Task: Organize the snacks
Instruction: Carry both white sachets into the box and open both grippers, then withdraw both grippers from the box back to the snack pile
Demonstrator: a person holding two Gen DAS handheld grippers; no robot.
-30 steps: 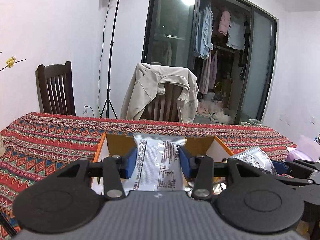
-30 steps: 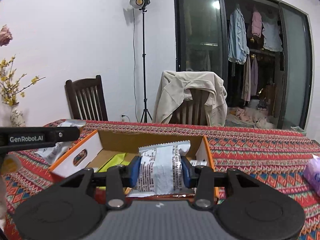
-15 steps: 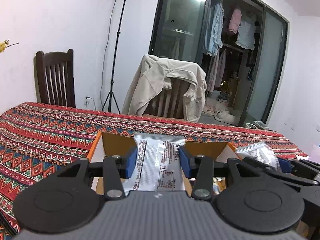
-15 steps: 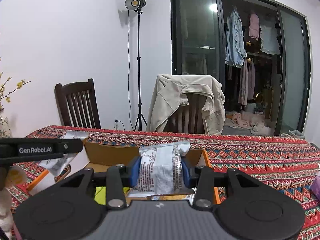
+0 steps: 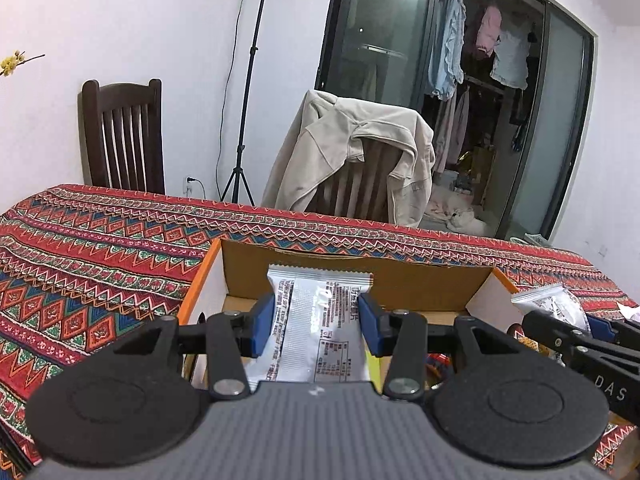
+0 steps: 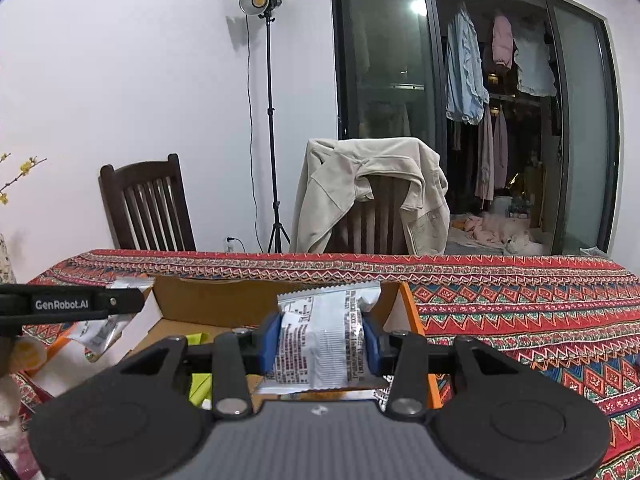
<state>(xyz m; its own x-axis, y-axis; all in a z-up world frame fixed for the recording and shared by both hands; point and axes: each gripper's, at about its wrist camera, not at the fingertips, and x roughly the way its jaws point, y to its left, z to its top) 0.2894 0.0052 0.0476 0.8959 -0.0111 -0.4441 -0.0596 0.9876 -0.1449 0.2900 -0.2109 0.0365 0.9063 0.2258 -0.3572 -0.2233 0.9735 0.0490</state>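
Note:
My left gripper [image 5: 317,322] is shut on a silver snack packet [image 5: 318,320] and holds it over the left part of an open cardboard box [image 5: 360,276] with orange edges. My right gripper [image 6: 319,338] is shut on another silver snack packet [image 6: 324,340] over the right part of the same box [image 6: 216,304]. A yellow-green packet [image 6: 200,384] lies inside the box. The right gripper and its packet [image 5: 552,306] show at the right of the left wrist view. The left gripper's arm [image 6: 68,304] shows at the left of the right wrist view.
The box stands on a table with a red patterned cloth [image 5: 100,240]. Behind the table are a dark wooden chair [image 5: 124,136], a chair draped with a beige jacket [image 5: 352,160] and a light stand [image 6: 268,120]. A yellow-flowered branch [image 6: 20,172] is at far left.
Both grippers have tilted and shifted over the box with their packets still held; the box's far wall now sits higher in both views. Both grips are unchanged.

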